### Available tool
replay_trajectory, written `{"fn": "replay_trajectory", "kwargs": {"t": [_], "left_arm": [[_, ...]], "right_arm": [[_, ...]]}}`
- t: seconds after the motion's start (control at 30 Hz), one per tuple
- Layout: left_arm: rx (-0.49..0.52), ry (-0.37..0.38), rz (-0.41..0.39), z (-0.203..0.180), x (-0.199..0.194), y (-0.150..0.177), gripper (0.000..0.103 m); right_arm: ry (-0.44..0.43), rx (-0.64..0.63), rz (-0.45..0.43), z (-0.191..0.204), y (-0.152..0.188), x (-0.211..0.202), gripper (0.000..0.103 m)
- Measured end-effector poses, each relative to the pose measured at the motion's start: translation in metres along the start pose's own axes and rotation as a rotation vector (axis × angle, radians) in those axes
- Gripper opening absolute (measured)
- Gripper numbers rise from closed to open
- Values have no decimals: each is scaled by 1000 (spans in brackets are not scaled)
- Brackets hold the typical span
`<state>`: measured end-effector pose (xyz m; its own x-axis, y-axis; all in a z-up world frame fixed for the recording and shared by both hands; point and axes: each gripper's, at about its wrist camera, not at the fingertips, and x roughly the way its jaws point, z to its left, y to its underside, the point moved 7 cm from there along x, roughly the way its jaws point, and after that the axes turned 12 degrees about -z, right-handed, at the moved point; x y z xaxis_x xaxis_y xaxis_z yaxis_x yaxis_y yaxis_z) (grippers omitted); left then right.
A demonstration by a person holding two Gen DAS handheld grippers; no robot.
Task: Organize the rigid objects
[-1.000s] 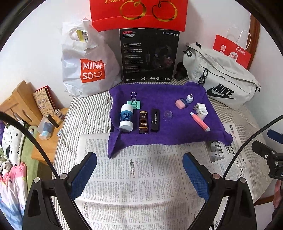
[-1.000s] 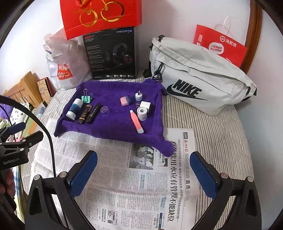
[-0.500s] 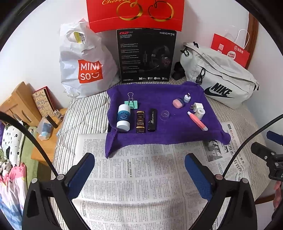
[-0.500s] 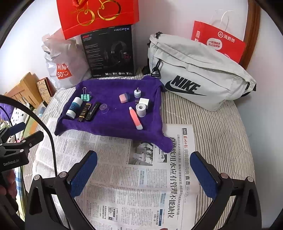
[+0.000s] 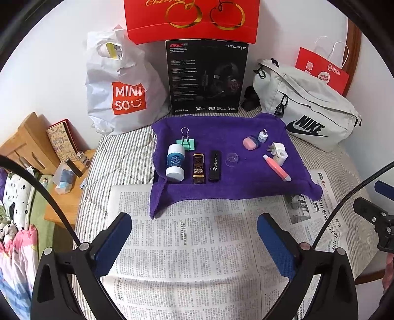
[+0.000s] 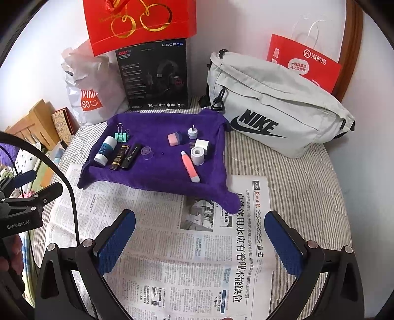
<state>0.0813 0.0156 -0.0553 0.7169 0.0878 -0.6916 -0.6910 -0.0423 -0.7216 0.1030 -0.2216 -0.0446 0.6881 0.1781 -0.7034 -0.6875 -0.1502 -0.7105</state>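
Note:
A purple cloth (image 5: pixel 246 179) (image 6: pixel 157 177) lies on the table. On its left a white-and-blue bottle (image 5: pixel 175 163) (image 6: pixel 105 150), a brown tube (image 5: pixel 198 168), a black tube (image 5: pixel 215 165) and a green binder clip (image 5: pixel 186 143) lie side by side. On its right lie a clear lid (image 5: pixel 231 159), a pink eraser (image 5: pixel 250 143), a white plug (image 5: pixel 277 148), a tape roll (image 6: pixel 197 155) and a pink pen (image 5: pixel 276 167) (image 6: pixel 190 166). My left gripper (image 5: pixel 194 243) and right gripper (image 6: pixel 200 242) are open and empty above the newspaper (image 5: pixel 197 246), short of the cloth.
A Miniso bag (image 5: pixel 118 86), a black headset box (image 5: pixel 205 76), a red gift bag (image 5: pixel 192 19) and a grey Nike bag (image 5: pixel 307 115) stand behind the cloth. A wooden stand (image 5: pixel 29 142) is off the table's left edge. The table is striped (image 6: pixel 303 187).
Both grippers have drawn back a little from the cloth, so it looks smaller and farther. Nothing on the cloth has moved. Both grippers stay open.

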Motion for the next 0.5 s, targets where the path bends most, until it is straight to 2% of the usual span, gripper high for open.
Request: {"fn": "replay_trajectory", "kwargs": {"t": [0.5], "left_arm": [[4,-5,1,2,-2,1,103]], "right_arm": [[4,16,-7,-1,0,-4,103]]}}
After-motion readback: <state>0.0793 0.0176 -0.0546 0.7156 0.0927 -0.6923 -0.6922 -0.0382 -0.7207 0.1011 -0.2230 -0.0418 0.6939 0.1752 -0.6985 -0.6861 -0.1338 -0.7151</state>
